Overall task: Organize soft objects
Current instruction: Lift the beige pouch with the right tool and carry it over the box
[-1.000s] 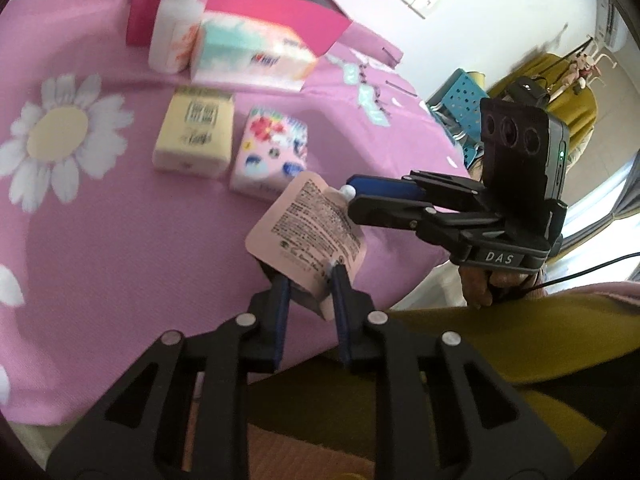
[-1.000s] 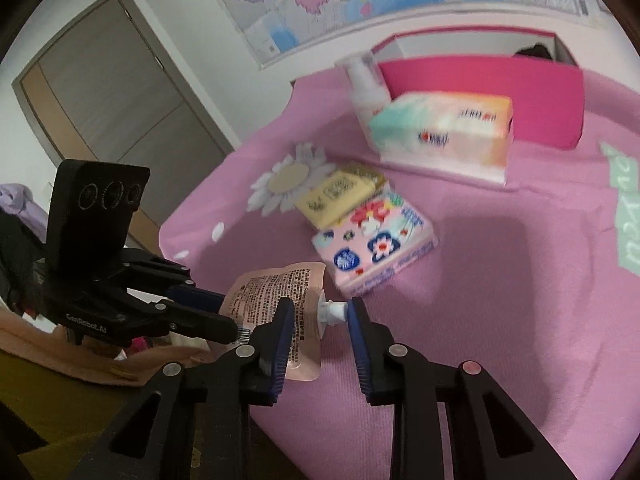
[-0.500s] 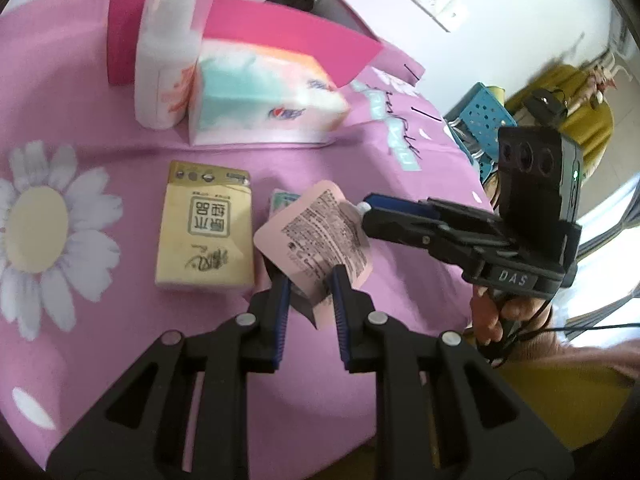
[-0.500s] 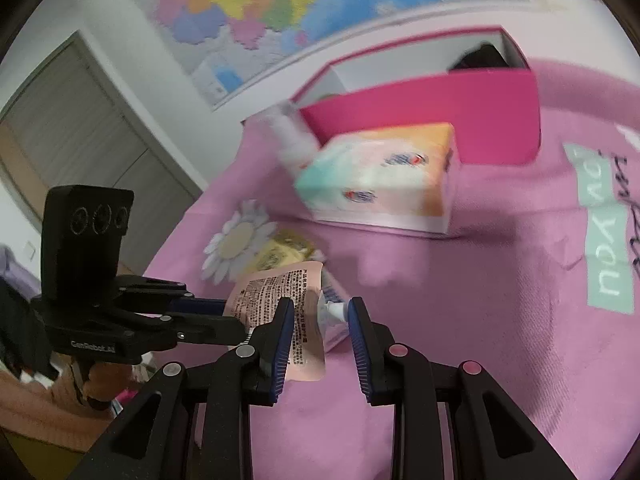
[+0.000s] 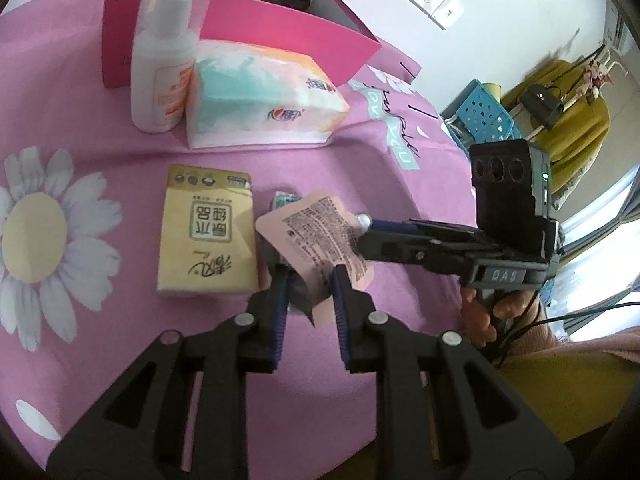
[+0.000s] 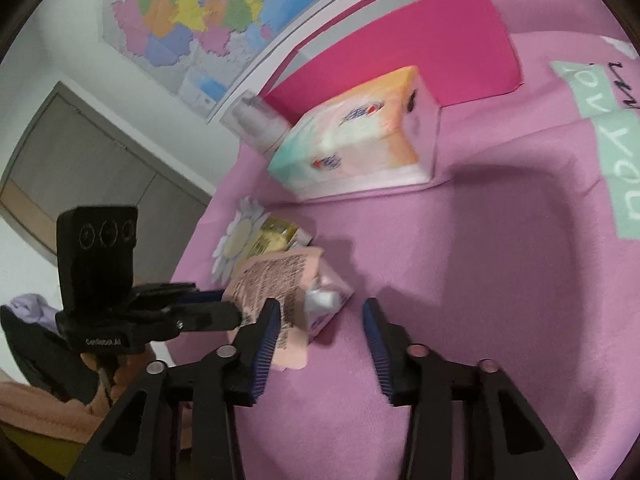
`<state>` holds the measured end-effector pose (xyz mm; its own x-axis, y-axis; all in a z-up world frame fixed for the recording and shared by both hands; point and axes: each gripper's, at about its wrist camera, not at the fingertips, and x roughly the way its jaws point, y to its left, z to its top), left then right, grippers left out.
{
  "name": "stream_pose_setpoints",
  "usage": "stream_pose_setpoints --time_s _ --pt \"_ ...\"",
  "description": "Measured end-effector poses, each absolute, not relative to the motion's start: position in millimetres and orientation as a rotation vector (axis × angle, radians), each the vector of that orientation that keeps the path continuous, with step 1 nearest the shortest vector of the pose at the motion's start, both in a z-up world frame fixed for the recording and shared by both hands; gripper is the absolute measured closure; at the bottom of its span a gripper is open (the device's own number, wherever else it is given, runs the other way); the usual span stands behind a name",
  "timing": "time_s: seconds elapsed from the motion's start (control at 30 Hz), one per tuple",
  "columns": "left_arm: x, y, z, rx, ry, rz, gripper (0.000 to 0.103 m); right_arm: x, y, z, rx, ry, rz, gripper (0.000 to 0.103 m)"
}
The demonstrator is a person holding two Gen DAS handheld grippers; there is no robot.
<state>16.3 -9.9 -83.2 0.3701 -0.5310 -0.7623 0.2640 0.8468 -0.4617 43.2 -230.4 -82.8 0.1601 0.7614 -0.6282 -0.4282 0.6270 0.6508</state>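
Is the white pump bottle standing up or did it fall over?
Standing up. The pump bottle stands on its base on the pink cloth, cap on top, beside the tissue pack.

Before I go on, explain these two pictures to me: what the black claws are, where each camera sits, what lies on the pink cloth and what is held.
A person holds a two-finger gripper in each hand, with a fisheye camera on each looking along its fingers. In the left-hand view, the left gripper pinches a pink spouted pouch. In the right-hand view, the right gripper has its jaws opening around the pouch's white cap, not gripping. On the pink cloth lie a yellow tissue pack, a large tissue pack, a pump bottle and a pink box.
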Motion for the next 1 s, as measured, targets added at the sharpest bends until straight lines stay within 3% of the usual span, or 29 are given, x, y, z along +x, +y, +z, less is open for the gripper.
stream_pose_setpoints --time_s 0.03,0.17,0.73,1.0 --pt "16 -11 -82 -0.273 1.077 -0.516 0.08 41 -227 -82 0.343 1.117 0.879 0.074" --pt "21 -11 -79 -0.264 1.07 -0.524 0.08 37 -224 -69 0.269 1.075 0.848 0.078" --pt "61 -11 -10 -0.157 0.887 -0.507 0.08 69 -211 10 0.136 0.856 0.819 0.078" --pt "88 -18 9 -0.092 0.843 -0.483 0.08 100 -206 22 0.118 0.798 0.789 0.078"
